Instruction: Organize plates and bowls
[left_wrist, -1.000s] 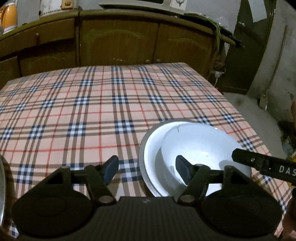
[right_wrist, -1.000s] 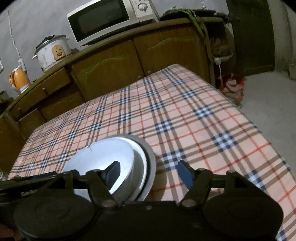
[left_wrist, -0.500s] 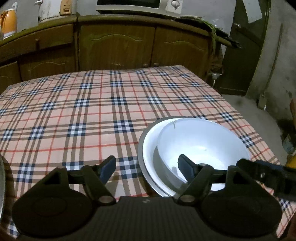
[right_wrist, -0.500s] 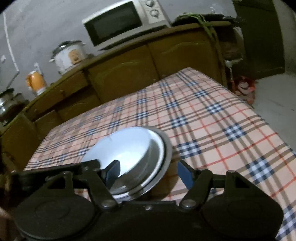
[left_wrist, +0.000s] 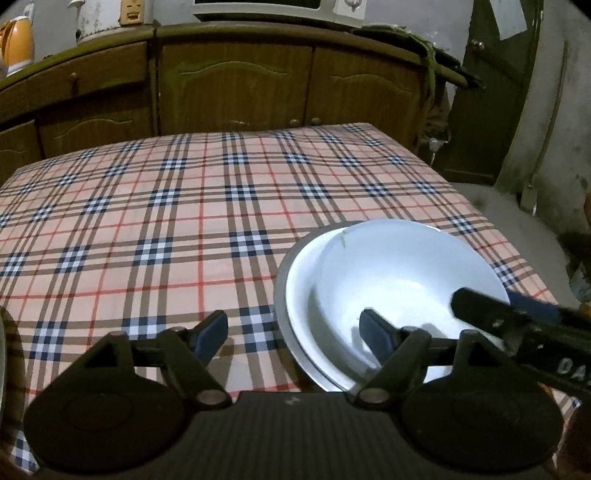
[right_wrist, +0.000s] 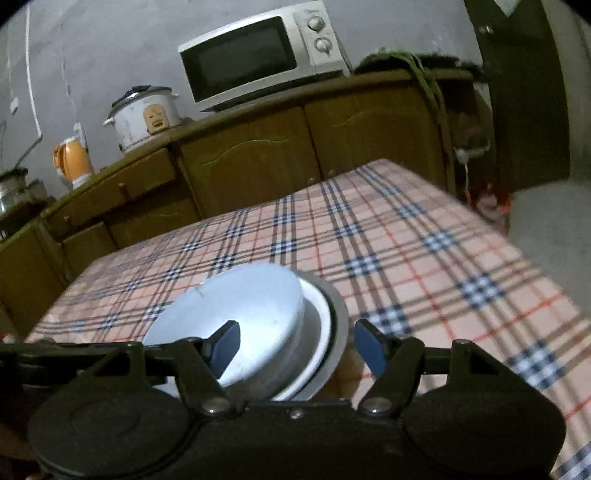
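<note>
A white bowl (left_wrist: 402, 273) sits nested in a white dish (left_wrist: 299, 280) on a metal plate (left_wrist: 282, 314), at the right side of the checked tablecloth (left_wrist: 184, 221). My left gripper (left_wrist: 295, 334) straddles the stack's near left rim. Its jaws are opening and the pads do not press on it. My right gripper (right_wrist: 297, 349) stands open over the stack's right rim, one finger above the bowl (right_wrist: 251, 302) and the other outside the metal plate (right_wrist: 341, 317). A right finger (left_wrist: 491, 314) reaches over the bowl in the left wrist view.
The rim of another metal plate (left_wrist: 2, 350) shows at the far left. Wooden cabinets (left_wrist: 236, 88) stand behind the table, with a microwave (right_wrist: 258, 55), rice cooker (right_wrist: 142, 114) and orange kettle (right_wrist: 72, 160) on top. The table's right edge drops to the floor (right_wrist: 546, 221).
The left jaws have spread wider around the stack's rim. The right gripper has come closer to the stack and rolled a little, so the bowl looks larger.
</note>
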